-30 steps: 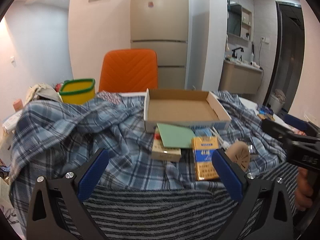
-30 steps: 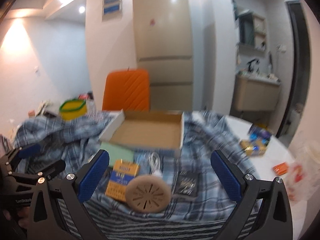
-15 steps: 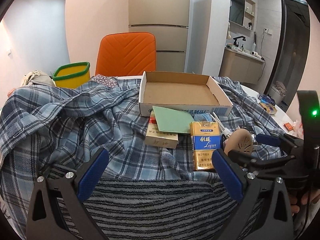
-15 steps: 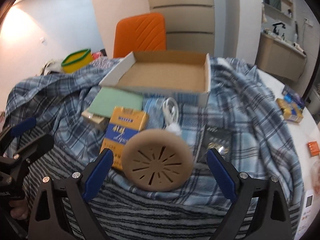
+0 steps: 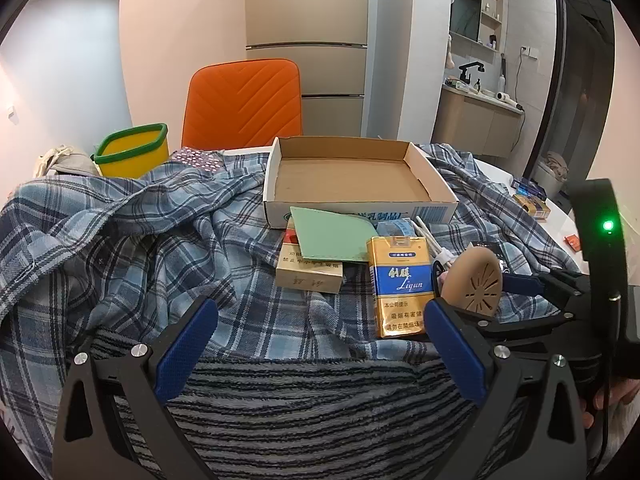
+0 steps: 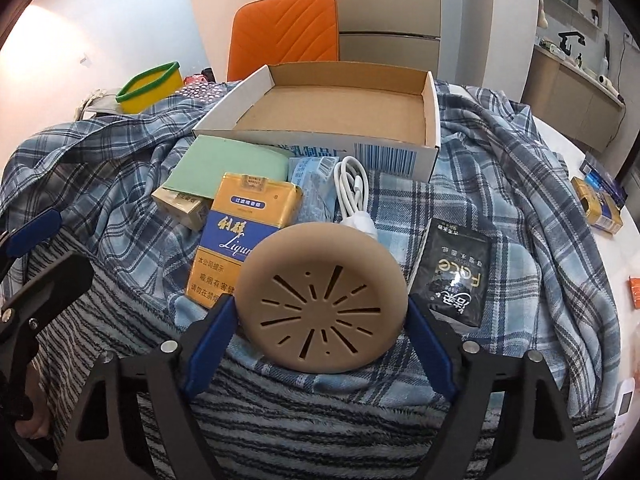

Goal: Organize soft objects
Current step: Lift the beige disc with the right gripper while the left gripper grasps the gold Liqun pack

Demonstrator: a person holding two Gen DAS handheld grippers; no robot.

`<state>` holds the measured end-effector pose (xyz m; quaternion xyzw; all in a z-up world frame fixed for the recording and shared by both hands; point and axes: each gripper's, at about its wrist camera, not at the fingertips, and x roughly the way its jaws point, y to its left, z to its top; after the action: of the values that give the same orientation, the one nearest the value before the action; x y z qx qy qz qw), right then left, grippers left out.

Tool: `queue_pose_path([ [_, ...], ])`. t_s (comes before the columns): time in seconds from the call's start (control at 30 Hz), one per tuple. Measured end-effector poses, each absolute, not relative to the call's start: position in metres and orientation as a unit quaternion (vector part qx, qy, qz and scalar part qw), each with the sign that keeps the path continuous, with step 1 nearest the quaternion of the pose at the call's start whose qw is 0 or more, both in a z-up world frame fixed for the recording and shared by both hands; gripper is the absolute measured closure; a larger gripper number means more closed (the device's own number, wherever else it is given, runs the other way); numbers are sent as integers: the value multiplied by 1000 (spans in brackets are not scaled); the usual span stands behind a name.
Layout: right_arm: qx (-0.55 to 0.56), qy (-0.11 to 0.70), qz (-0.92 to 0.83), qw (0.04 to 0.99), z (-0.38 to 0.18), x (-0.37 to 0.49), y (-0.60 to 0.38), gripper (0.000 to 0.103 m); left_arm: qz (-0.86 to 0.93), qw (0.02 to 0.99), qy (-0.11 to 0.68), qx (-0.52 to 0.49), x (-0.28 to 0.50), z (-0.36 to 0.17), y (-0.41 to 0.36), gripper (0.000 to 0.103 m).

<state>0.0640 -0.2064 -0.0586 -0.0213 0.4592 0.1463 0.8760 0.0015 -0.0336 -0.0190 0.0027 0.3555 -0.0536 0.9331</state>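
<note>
A tan round disc with slits rests on a blue plaid cloth. My right gripper has its blue fingers closed in on both edges of the disc; it also shows in the left wrist view. My left gripper is open and empty above a grey striped fleece cloth. An open cardboard box sits behind, empty. In front of it lie a yellow-blue cigarette pack, a green card, a beige pack, a white cable and a black sachet.
An orange chair stands behind the table. A yellow basket with a green rim sits at the back left. Small packs lie on the white table at the right. A fridge stands behind.
My right gripper moved forward and down to the disc, and its fingers closed in from wide open to the disc's edges. My left gripper lowered slightly and stayed open.
</note>
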Motion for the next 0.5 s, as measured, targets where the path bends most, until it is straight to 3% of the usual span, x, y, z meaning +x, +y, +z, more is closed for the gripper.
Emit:
queue_pose_path([
  [0.5, 38, 343, 77, 935, -19, 36, -248, 19, -59, 923, 381, 14, 25, -20, -63, 1],
])
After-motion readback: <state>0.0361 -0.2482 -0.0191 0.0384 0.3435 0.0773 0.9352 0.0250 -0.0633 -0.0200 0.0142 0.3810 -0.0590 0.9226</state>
